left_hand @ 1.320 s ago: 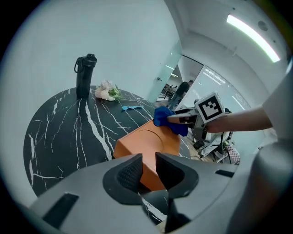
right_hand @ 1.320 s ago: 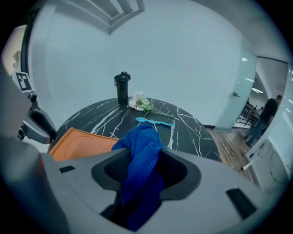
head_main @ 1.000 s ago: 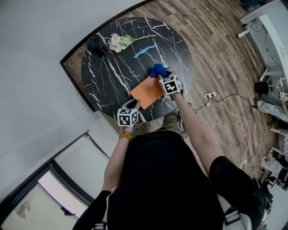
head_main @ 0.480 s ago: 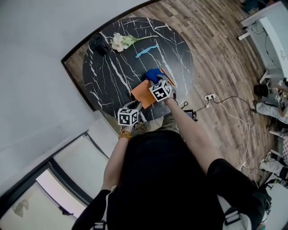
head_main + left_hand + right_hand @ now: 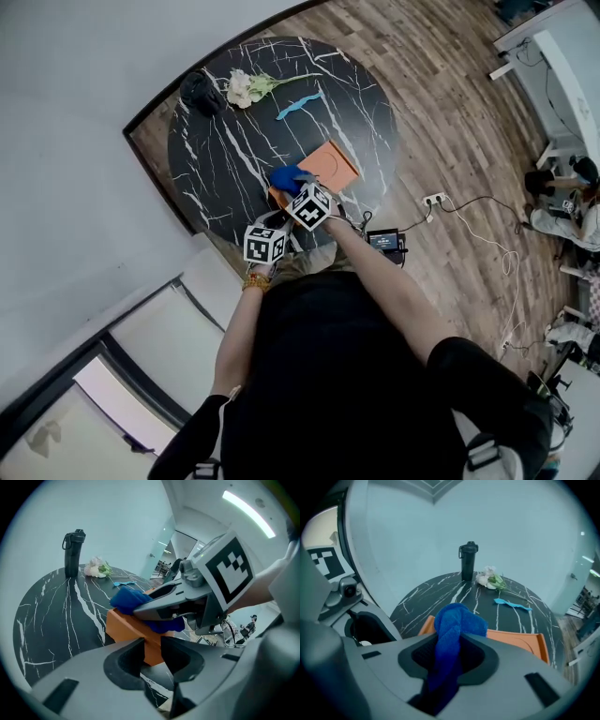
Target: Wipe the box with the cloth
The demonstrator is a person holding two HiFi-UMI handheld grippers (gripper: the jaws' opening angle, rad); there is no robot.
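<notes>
An orange box [image 5: 330, 163] lies near the front edge of the black marble table [image 5: 225, 159]. My left gripper [image 5: 152, 645] has the box's near corner [image 5: 123, 624] between its jaws; both pads touch it, though the jaws have just been opening slightly. A blue cloth [image 5: 457, 620] is bunched in my right gripper [image 5: 451, 651], whose jaws have just been closing on it. In the head view the cloth [image 5: 288, 177] rests on the box's near left end, just ahead of the left gripper [image 5: 277, 221]. The left gripper view shows the cloth [image 5: 125, 600] pressed on the box top.
At the table's far side stand a black bottle [image 5: 202, 93], a white flower [image 5: 246, 87] and a light-blue strip [image 5: 300, 105]. On the wooden floor to the right lie a power strip [image 5: 436, 199] with cables and a small device [image 5: 384, 241].
My right gripper has swept the cloth across the box from its far right end to its near left end, close to the left gripper. The left gripper has stayed put.
</notes>
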